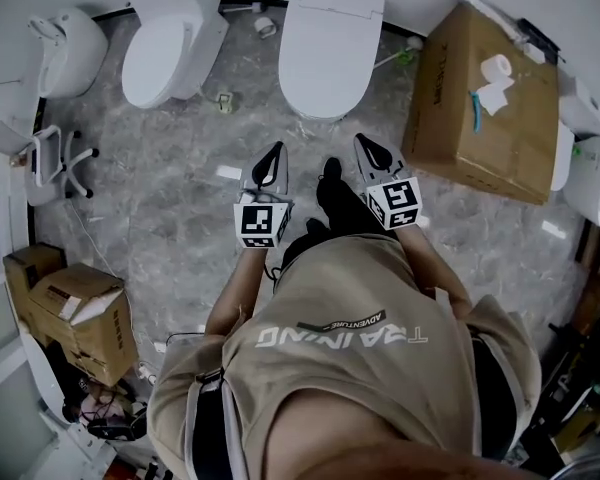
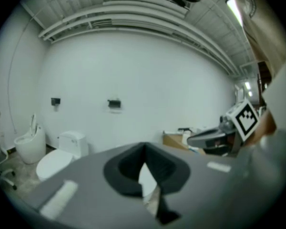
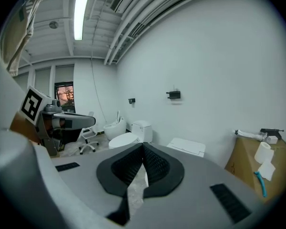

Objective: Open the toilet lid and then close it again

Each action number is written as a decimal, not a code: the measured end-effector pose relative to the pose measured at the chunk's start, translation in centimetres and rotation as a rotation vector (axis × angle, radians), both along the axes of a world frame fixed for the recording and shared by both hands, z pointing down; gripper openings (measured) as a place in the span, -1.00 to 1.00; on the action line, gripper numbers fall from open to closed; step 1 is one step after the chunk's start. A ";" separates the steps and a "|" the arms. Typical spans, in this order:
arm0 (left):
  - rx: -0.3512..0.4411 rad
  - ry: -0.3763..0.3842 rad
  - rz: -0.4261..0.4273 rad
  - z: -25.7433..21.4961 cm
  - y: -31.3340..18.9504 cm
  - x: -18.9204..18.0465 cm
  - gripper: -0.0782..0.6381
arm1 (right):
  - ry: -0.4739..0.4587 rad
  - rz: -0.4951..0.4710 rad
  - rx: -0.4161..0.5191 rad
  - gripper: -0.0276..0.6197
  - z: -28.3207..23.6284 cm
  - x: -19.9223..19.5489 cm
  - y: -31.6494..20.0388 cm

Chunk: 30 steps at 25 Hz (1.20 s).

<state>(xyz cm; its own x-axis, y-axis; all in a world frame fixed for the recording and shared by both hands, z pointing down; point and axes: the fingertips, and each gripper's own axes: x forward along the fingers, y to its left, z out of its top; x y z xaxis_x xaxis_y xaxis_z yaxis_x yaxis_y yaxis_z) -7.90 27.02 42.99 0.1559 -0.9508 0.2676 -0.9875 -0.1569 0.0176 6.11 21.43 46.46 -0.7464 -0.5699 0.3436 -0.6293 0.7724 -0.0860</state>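
Observation:
A white toilet (image 1: 326,50) with a flat, squarish lid stands against the far wall straight ahead, its lid down. My left gripper (image 1: 277,150) and right gripper (image 1: 363,141) hover side by side above the floor, a short way in front of its bowl, touching nothing. Both are shut with nothing between the tips. In the right gripper view my right gripper (image 3: 144,146) hides the bowl, and only the toilet's rear unit (image 3: 187,147) shows. The left gripper view has my left gripper (image 2: 144,146) low in front.
A second toilet (image 1: 168,46) with a tank stands to the left, and an oval one (image 1: 68,48) beyond it. A big cardboard box (image 1: 485,118) carrying paper rolls (image 1: 496,69) sits right of the toilet. An office chair (image 1: 50,163) and more boxes (image 1: 75,313) are at left.

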 end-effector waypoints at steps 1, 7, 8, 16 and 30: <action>0.007 -0.015 0.010 -0.2 -1.5 -0.1 -0.77 | -0.004 0.003 0.000 -0.87 0.5 -0.1 -1.2; -0.033 -0.051 0.020 -0.4 -8.5 -1.9 -0.77 | -0.042 0.002 -0.005 -0.87 0.3 -2.1 -9.4; -0.033 -0.060 0.017 -0.6 -9.7 -2.2 -0.77 | -0.045 -0.005 0.016 -0.87 0.0 -2.5 -10.8; -0.062 -0.085 0.000 -0.4 -15.2 -4.9 -0.77 | 0.051 -0.176 0.038 -0.87 3.7 -5.5 -13.2; -0.088 -0.053 0.287 2.1 -22.3 -6.8 -0.77 | 0.033 0.173 -0.096 -0.87 5.8 -6.3 -16.8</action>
<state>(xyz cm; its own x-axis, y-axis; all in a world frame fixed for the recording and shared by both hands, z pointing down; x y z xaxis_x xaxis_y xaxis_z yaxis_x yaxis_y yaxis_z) -14.74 4.70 45.08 0.3985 -0.8427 0.3619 -0.9028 -0.4300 -0.0071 -0.17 4.66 52.24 -0.6276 -0.6523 0.4249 -0.7556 0.6418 -0.1308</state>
